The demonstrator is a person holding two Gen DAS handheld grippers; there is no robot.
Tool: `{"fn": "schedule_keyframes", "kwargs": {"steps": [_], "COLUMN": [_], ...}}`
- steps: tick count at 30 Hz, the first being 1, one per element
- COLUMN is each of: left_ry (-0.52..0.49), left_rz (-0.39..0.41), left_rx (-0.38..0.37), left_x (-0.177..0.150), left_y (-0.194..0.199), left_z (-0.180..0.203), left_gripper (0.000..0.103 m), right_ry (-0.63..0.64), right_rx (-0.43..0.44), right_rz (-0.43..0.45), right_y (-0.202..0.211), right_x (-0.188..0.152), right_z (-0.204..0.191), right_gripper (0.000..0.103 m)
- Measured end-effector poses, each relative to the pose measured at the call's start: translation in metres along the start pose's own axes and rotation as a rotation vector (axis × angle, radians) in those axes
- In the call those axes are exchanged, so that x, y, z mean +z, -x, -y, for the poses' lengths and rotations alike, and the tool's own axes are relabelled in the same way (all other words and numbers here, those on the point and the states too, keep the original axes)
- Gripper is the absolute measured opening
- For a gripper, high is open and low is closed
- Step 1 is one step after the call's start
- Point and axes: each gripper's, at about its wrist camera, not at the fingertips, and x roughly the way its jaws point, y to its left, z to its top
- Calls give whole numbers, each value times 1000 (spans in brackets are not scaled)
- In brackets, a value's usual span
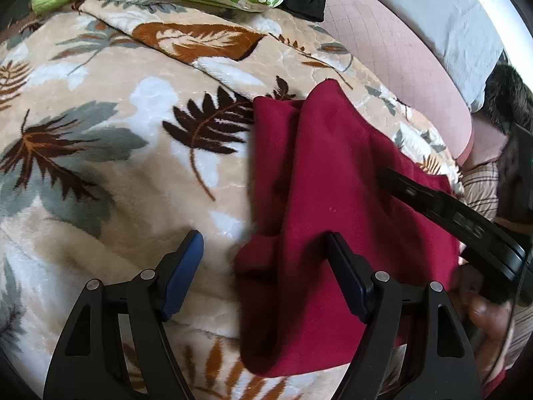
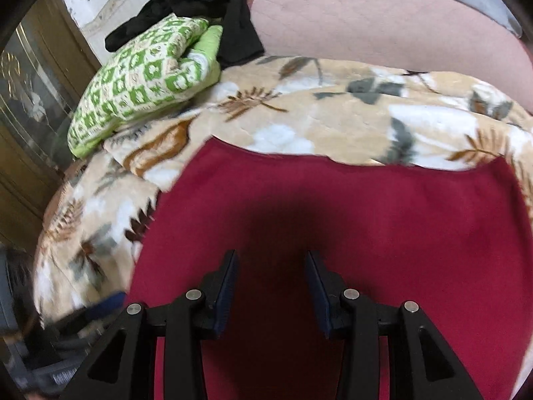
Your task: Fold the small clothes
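Observation:
A dark red garment (image 1: 319, 206) lies on a leaf-patterned blanket (image 1: 110, 173), with a raised fold along its left side. My left gripper (image 1: 265, 243) is open above the garment's left edge, one finger over the blanket and one over the cloth. My right gripper (image 2: 271, 263) is open just above the red garment (image 2: 383, 220), holding nothing. The right gripper's black body (image 1: 466, 220) shows at the right of the left wrist view, resting over the garment.
A green patterned pillow (image 2: 146, 76) and a black cloth (image 2: 213, 6) lie at the far end of the bed. A pink quilt (image 2: 383, 23) lies beyond the blanket. A wooden cabinet (image 2: 30, 100) stands at the left.

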Motion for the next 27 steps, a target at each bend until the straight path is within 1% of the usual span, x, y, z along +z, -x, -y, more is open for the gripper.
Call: {"fn": "schedule_keyframes", "kwargs": {"steps": [5, 6, 8, 9, 11, 14, 16, 18, 21, 22, 23, 24, 25, 27], "left_ry": [-19, -39, -60, -59, -46, -21, -16, -9, 2, 5, 8, 8, 9, 12], "left_rz": [-12, -11, -9, -8, -10, -15, -19, -22, -25, -27, -29, -33, -35, -35], "left_rx": [18, 26, 40, 38, 26, 4, 0, -8, -21, -25, -27, -28, -28, -26], "left_x": [-2, -2, -2, -2, 0, 1, 1, 1, 1, 1, 1, 2, 2, 2], "left_y": [-3, -4, -7, -8, -7, -6, -6, -5, -4, -3, -3, -3, -3, -3], "left_z": [4, 7, 11, 11, 9, 4, 4, 3, -1, -2, -2, -2, -2, -2], "left_gripper": [78, 79, 79, 80, 80, 80, 80, 80, 80, 80, 80, 80, 80, 80], "right_ry": [32, 51, 64, 80, 97, 30, 32, 50, 80, 97, 125, 159, 166, 182], "right_rx": [-21, 1, 44, 20, 6, 80, 104, 99, 52, 45, 28, 21, 35, 47], "right_rz": [-5, -12, -87, -89, -70, -37, -43, -76, -174, -171, -161, -154, -149, -127], "right_y": [-26, -33, -53, -57, -52, -36, -35, -43, -70, -73, -75, -75, -73, -73], "right_x": [19, 24, 27, 30, 35, 45, 51, 56, 60, 60, 60, 61, 61, 61], "right_z": [-15, -21, -28, -33, -39, -39, -47, -58, -68, -69, -72, -77, -79, -83], "right_gripper": [40, 40, 40, 41, 42, 42, 42, 43, 43, 39, 24, 13, 5, 5]}}
